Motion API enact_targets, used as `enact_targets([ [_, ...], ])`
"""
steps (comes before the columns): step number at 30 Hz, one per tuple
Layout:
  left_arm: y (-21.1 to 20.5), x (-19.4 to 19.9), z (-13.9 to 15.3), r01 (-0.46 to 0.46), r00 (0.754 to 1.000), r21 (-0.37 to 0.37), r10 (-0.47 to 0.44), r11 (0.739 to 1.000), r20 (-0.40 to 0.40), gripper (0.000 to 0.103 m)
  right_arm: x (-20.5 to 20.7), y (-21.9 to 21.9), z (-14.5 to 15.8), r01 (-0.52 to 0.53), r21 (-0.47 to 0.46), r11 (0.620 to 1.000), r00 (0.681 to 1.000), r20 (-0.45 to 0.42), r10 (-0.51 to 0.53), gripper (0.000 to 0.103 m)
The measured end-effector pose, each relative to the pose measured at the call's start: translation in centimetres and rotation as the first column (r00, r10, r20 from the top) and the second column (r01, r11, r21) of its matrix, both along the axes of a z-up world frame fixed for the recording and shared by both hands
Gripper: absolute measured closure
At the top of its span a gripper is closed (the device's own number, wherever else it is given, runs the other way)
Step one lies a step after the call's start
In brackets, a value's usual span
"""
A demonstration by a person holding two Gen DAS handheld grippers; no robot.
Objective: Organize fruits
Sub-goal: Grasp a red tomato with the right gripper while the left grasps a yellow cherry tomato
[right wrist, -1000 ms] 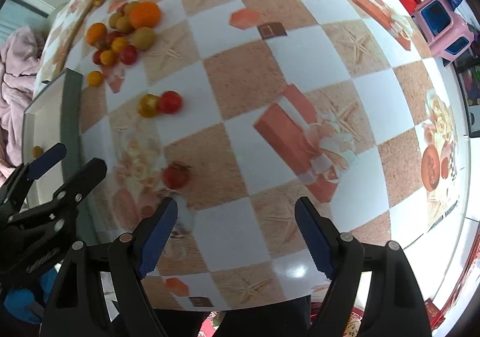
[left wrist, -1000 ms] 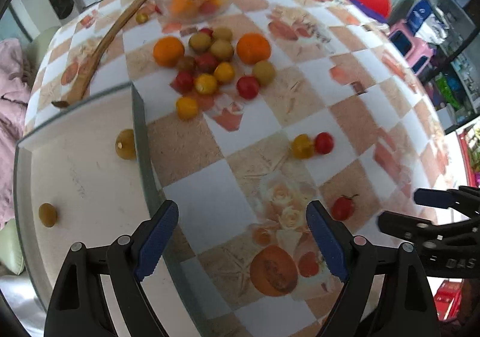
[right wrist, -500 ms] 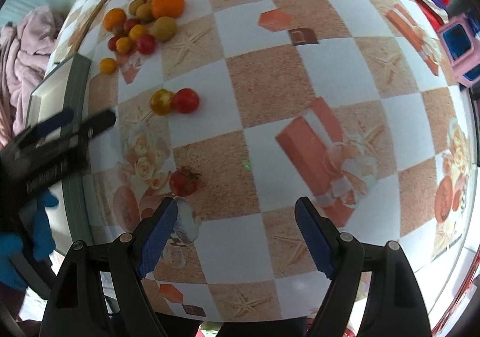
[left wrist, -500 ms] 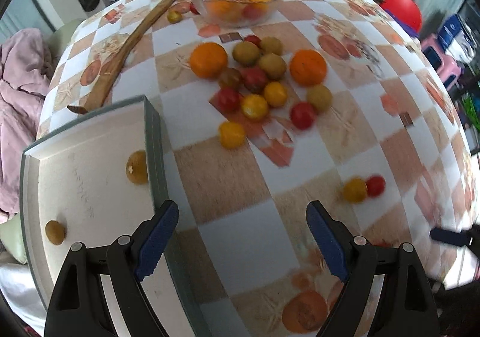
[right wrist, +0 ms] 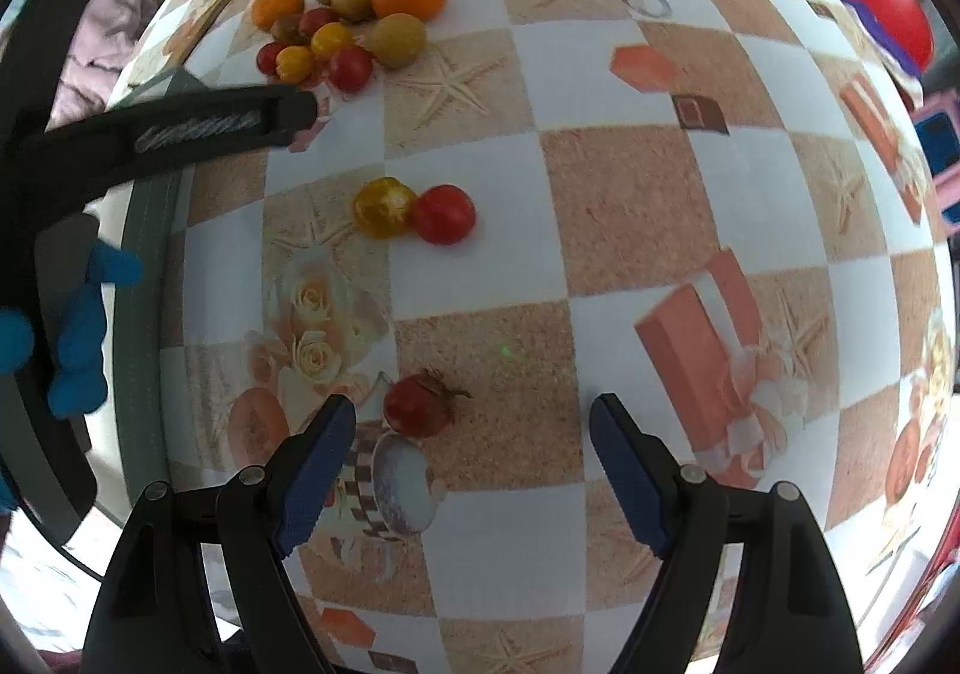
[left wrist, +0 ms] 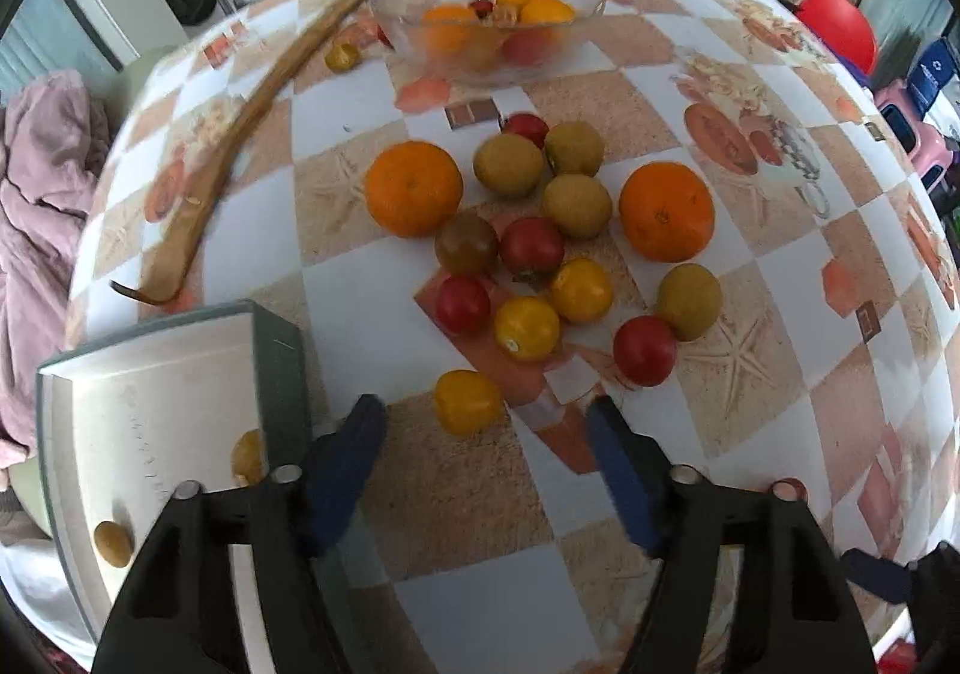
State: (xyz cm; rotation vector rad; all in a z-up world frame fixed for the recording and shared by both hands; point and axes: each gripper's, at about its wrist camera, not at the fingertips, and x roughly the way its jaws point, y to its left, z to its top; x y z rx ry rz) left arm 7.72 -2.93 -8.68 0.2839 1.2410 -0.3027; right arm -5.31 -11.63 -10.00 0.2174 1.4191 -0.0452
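A cluster of fruit lies mid-table: two oranges [left wrist: 414, 188] [left wrist: 666, 210], several olive-green, red and yellow small fruits. My left gripper [left wrist: 483, 437] is open and empty, with a yellow tomato [left wrist: 467, 401] just ahead between its fingertips. A glass bowl [left wrist: 487, 17] at the back holds oranges and tomatoes. A white tray [left wrist: 144, 410] at the left holds two small fruits. My right gripper [right wrist: 471, 437] is open, with a red stemmed tomato [right wrist: 419, 407] between its fingers near the left one. A yellow and red tomato pair [right wrist: 414, 209] lies farther ahead.
A long wooden stick [left wrist: 264, 92] lies along the table's left side. A lone yellow tomato [left wrist: 342, 56] sits beside the bowl. The left gripper's arm [right wrist: 180, 125] crosses the upper left of the right wrist view. Pink cloth [left wrist: 36, 182] lies beyond the table's left edge.
My left gripper has moved forward toward the fruit cluster, bringing the yellow tomato between its fingertips. My right gripper has moved forward to the red stemmed tomato.
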Motion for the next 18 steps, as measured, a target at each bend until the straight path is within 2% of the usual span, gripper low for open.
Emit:
enact_targets([
  [2,0.0,0.2,0.0,-0.012,1.0,0.001,0.012,1.0,0.0,0.035,0.1,1.1,0.1,-0.035,-0.049,0.998,0.999,-0.002,0.035,0.028],
  [4,0.0,0.1,0.0,-0.008,1.0,-0.024,0.008,1.0,-0.009,0.045,0.1,2.0,0.1,-0.065,-0.093,0.994,0.998,-0.002,0.065,0.039],
  [5,0.0,0.1,0.1,0.0,1.0,-0.037,0.0,0.999,-0.014,0.053,0.0,2.5,0.1,-0.082,-0.121,0.989,0.997,-0.002,0.082,0.047],
  [7,-0.3,-0.2,0.2,0.018,1.0,-0.033,-0.019,0.999,-0.008,0.059,-0.1,3.0,0.3,-0.108,-0.135,0.985,0.994,0.006,0.11,0.06],
  [8,-0.3,-0.2,0.2,0.021,1.0,-0.029,-0.021,0.999,-0.001,0.066,0.0,3.2,0.4,-0.118,-0.131,0.984,0.993,0.01,0.12,0.076],
  [10,0.3,0.0,0.3,0.009,1.0,-0.037,-0.01,0.999,-0.015,0.075,0.1,2.9,0.5,-0.104,-0.095,0.99,0.994,0.011,0.105,0.078],
  [11,0.8,0.2,0.4,-0.003,1.0,-0.049,0.002,0.999,-0.031,0.081,0.1,2.3,0.7,-0.074,-0.035,0.997,0.997,0.02,0.075,0.078],
  [14,2.5,0.4,0.9,-0.042,0.996,-0.123,0.032,0.991,-0.086,0.081,-0.4,0.0,1.7,-0.019,0.035,0.999,0.999,0.036,0.018,0.078],
  [18,4.3,-0.4,1.9,-0.055,0.994,-0.163,0.039,0.985,-0.098,0.081,-0.4,-1.3,2.9,0.024,0.085,0.996,0.998,0.048,-0.028,0.078],
])
